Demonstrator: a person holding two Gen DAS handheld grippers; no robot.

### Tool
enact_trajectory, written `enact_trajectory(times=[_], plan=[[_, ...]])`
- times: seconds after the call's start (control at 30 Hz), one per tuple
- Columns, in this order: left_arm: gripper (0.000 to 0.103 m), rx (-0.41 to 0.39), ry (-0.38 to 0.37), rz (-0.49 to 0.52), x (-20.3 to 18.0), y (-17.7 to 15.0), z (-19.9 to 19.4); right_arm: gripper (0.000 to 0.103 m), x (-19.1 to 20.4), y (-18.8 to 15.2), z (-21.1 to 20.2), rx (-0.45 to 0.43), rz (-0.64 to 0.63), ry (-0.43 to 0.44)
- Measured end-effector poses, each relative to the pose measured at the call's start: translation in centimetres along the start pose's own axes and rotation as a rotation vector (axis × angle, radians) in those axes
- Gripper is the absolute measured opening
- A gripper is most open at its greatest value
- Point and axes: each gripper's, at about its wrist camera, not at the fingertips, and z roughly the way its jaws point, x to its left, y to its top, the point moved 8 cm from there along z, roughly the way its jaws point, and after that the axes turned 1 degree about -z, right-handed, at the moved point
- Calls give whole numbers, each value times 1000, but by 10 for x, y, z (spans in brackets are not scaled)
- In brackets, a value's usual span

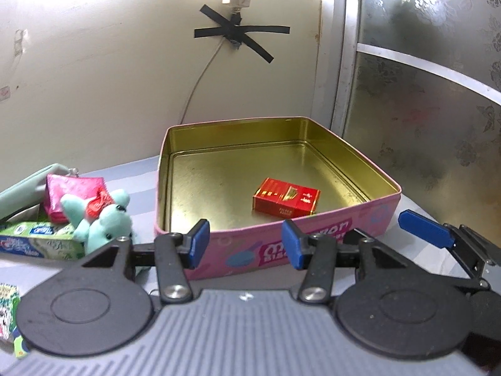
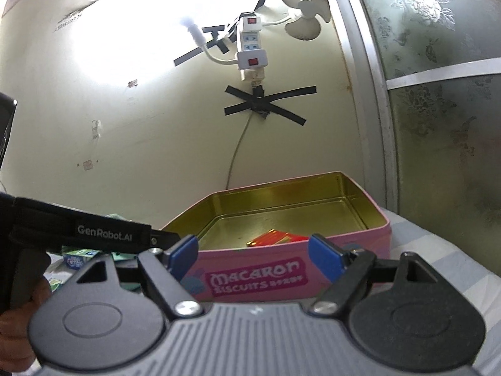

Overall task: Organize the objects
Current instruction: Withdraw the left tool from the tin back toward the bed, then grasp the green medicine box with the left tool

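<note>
A pink biscuit tin [image 1: 353, 224] with a gold inside stands open on the bed ahead of both grippers; in the right wrist view [image 2: 313, 213] it reads "Macaron Biscuits". A red cigarette pack [image 1: 286, 200] lies flat inside it, partly seen over the rim in the right wrist view [image 2: 275, 238]. My left gripper [image 1: 245, 242] is open and empty just before the tin's near wall. My right gripper [image 2: 253, 255] is open and empty, also before the tin; one of its blue pads [image 1: 426, 231] shows at the right in the left wrist view. A teal plush toy [image 1: 103, 219] lies left of the tin.
Left of the tin lie a pink foil packet [image 1: 70, 195], a small red foil sweet [image 1: 100, 203], a green-and-blue box [image 1: 34, 239] and a pale green pouch [image 1: 25, 188]. A wall with a taped power strip [image 2: 250, 50] stands behind; a frosted door [image 2: 438, 125] is right.
</note>
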Motion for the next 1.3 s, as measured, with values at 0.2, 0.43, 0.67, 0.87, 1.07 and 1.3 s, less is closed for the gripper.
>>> enact_trajectory(times=[0.2,0.43,0.67,0.87,1.07,1.3], plan=[[53,-4,11,-18,15,-9,-13,80,26,-9,3,23,-38,35],[53,2,47,-41,47,-39,-33,81,65,-32,11,96,-93,104],[54,3,98,-87,101,-78,-62,81,112,-64,25,200,-174,187],[54,0,162,-155,152,-108,-86,81,152,-81,33,252,-239,250],[54,1,191,-192,181,-129,-99,81,172,-103,41,320,-291,265],[60,-2,158,-269,201,-138,-101,83,179,-110,49,376,-316,261]])
